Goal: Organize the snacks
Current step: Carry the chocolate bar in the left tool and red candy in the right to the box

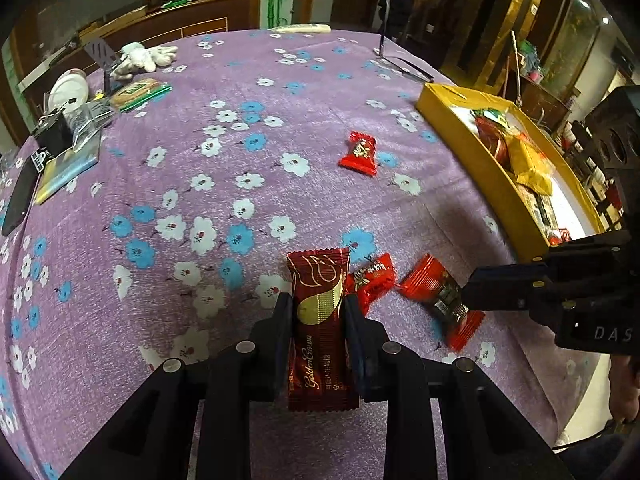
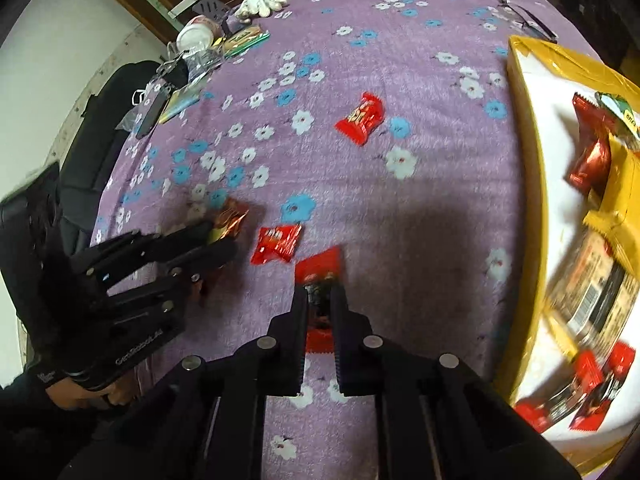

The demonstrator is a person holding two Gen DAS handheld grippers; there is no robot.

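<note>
Two snacks are getting picked at once. Left tongs are clamping a dark-red bar lengthwise, jaws narrow on its sides, bar sticking out ahead of the tips over the cloth. Right tongs are pinching a red pack near its middle, jaws nearly together; the right wrist view is blurred, so whether the pack is already lifting off the cloth is hard to call.

Two more red packs are sitting loose: one just right of the left tips and touching the bar's edge, another well ahead of both tongs. Yellow box is lying to the right of the right tongs, already holding mixed snacks.

Step in hand, by my read: grasp phase ending, carry to the box coming up.

Next move is calling for:
- lifting both clear before swinging right, so the bar isn't dragging the neighbouring pack
- right tongs going first, being nearer the box; left following over the wall
- releasing only once inside the rim
- then coming back for the two loose packs
</note>
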